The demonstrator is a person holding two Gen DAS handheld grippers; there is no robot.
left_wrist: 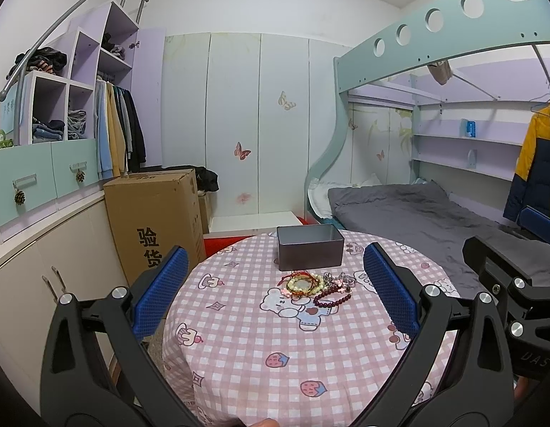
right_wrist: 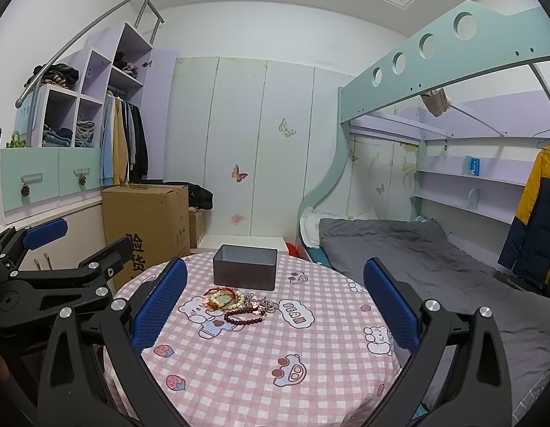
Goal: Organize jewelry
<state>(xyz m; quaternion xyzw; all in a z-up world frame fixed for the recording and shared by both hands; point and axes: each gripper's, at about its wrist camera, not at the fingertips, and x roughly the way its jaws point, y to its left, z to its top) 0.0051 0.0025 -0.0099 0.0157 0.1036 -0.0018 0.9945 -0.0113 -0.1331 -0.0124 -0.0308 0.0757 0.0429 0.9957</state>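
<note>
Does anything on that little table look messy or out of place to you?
Only the jewelry: bead bracelets, a red cord and silvery pieces lie tangled in one heap on the checked tablecloth, just in front of the open grey tin box rather than inside it. Nothing looks spilled or broken. Both grippers are open, holding nothing.

On the round surface [left_wrist: 275,356] a pile of bracelets [left_wrist: 315,286] lies near the middle, and a box [left_wrist: 309,252] stands just behind it toward the far edge. A carton [left_wrist: 155,220] sits on the floor to the left of the surface, beside the cupboards [left_wrist: 43,267]. The bed [left_wrist: 417,213] lies to the right. A wardrobe [left_wrist: 257,124] stands behind it all.
</note>
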